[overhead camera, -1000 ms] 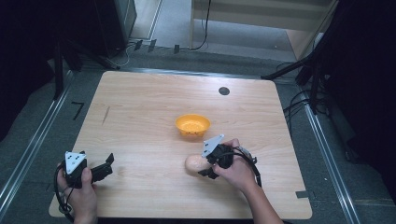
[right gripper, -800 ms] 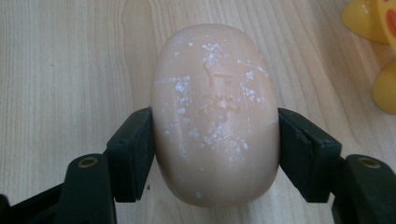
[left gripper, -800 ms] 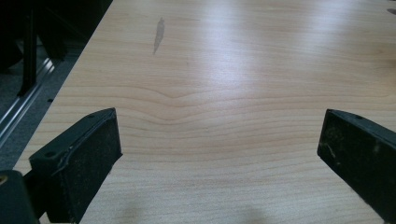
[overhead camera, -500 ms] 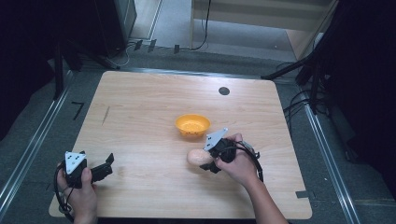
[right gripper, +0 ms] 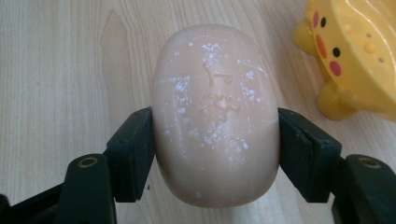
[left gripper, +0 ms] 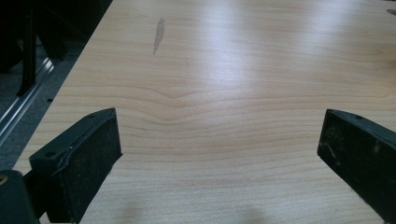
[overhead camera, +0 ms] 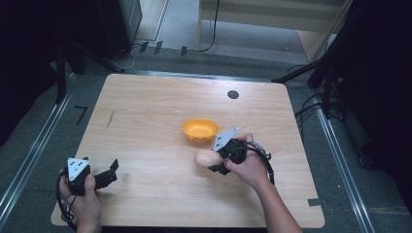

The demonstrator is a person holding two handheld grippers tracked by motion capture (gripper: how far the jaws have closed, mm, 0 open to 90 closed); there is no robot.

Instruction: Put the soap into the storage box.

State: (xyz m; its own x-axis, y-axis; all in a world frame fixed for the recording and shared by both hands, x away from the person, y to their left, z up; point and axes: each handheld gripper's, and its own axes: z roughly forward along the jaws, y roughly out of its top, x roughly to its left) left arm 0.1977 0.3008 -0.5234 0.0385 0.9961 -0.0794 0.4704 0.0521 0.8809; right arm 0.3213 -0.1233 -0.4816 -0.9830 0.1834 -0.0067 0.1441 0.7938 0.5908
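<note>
STEP: we've got the bar of soap [right gripper: 215,116] pinched, right gripper [overhead camera: 219,160] fingers [right gripper: 133,149] clamped on its sides, just beside the yellow duck soap dish [overhead camera: 200,130] | LEFT: left gripper [overhead camera: 109,175] fingers spread wide, nothing between them, over bare desk [overhead camera: 160,107] | NEXT: we'd say carry the soap over the dish rim, lower it, release.

Right gripper [overhead camera: 216,160] is clamped tight near the middle, left gripper [overhead camera: 111,174] just sits low with jaws wide apart.
</note>
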